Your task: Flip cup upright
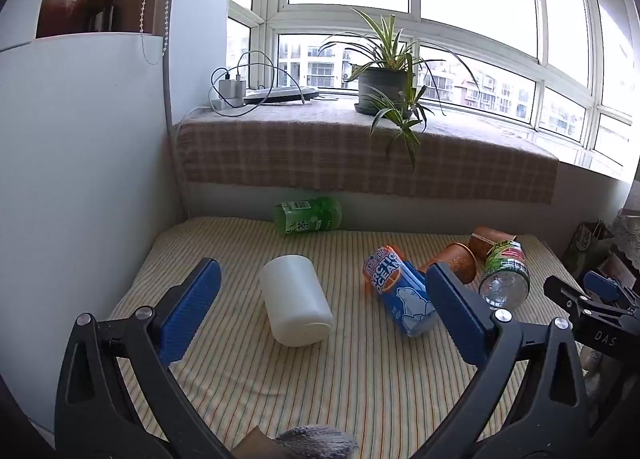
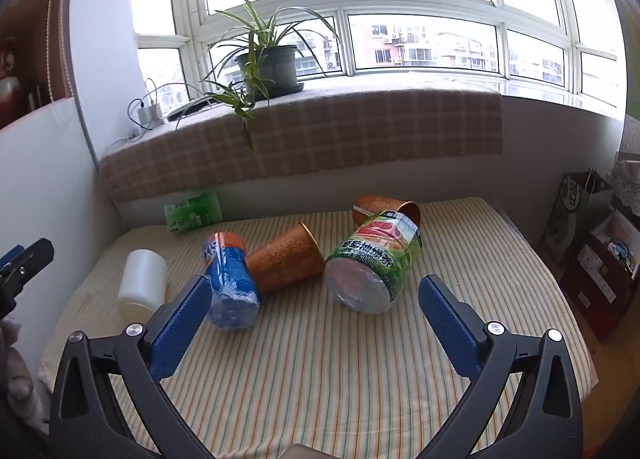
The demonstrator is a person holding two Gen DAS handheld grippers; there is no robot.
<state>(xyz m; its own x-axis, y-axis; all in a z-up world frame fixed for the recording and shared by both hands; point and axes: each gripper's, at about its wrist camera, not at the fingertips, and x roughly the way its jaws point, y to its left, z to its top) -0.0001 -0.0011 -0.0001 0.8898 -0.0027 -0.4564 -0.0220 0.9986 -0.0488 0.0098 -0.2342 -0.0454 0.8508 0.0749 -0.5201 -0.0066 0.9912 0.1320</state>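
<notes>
A white plastic cup point(image 1: 295, 301) lies on its side on the striped cloth, base toward me; it also shows at the left in the right wrist view point(image 2: 143, 284). Two orange patterned cups lie on their sides: one point(image 2: 285, 262) in the middle, one point(image 2: 386, 208) farther back. My left gripper point(image 1: 320, 291) is open and empty, its fingers either side of the white cup and short of it. My right gripper point(image 2: 315, 299) is open and empty, hovering before the bottles; it also shows at the right edge of the left wrist view point(image 1: 596, 291).
A blue Arctic Ocean bottle point(image 2: 230, 279), a green-labelled 900 mL bottle point(image 2: 374, 263) and a green tea bottle point(image 2: 194, 213) lie on the cloth-covered table point(image 2: 360, 371). A cloth-covered sill with a potted plant point(image 2: 270, 67) is behind. A white wall point(image 1: 80, 179) stands left; bags point(image 2: 592, 243) right.
</notes>
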